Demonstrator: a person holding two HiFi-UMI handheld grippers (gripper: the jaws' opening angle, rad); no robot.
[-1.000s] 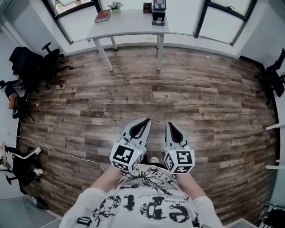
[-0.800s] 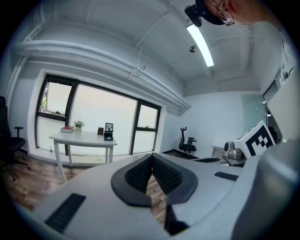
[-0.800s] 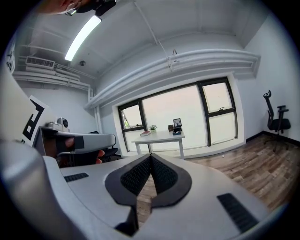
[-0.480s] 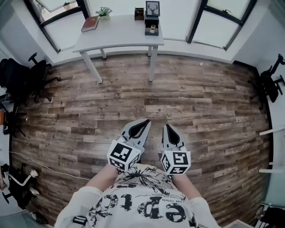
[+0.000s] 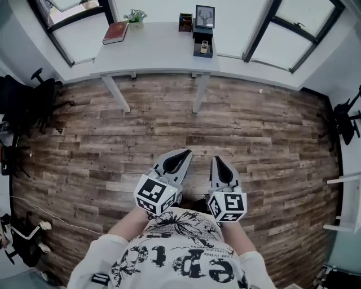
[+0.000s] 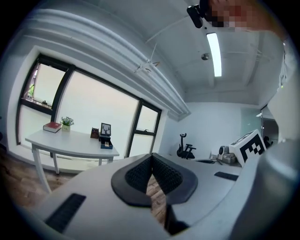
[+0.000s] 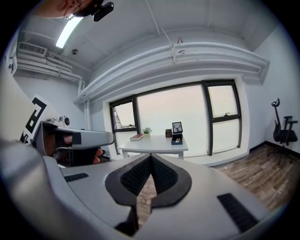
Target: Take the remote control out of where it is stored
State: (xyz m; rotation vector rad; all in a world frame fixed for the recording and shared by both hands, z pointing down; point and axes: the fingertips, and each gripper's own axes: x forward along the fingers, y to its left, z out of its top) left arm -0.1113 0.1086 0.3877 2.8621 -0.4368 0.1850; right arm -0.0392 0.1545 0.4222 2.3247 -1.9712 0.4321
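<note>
Well beyond the left gripper (image 5: 181, 153) and right gripper (image 5: 218, 160), in a dark holder (image 5: 209, 53) on the white table (image 5: 152, 49): the remote control (image 5: 204, 47). Best to approach square-on, parting jaws only when near. Small, pale, slim; possibly standing on end. Both pairs of jaws pressed together, nothing between.

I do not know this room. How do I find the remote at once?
Find the white table under the windows. At its right end, in front of the deer picture, sits a dark tray. The remote is the small pale bar in it; the book and plant are far left.
</note>
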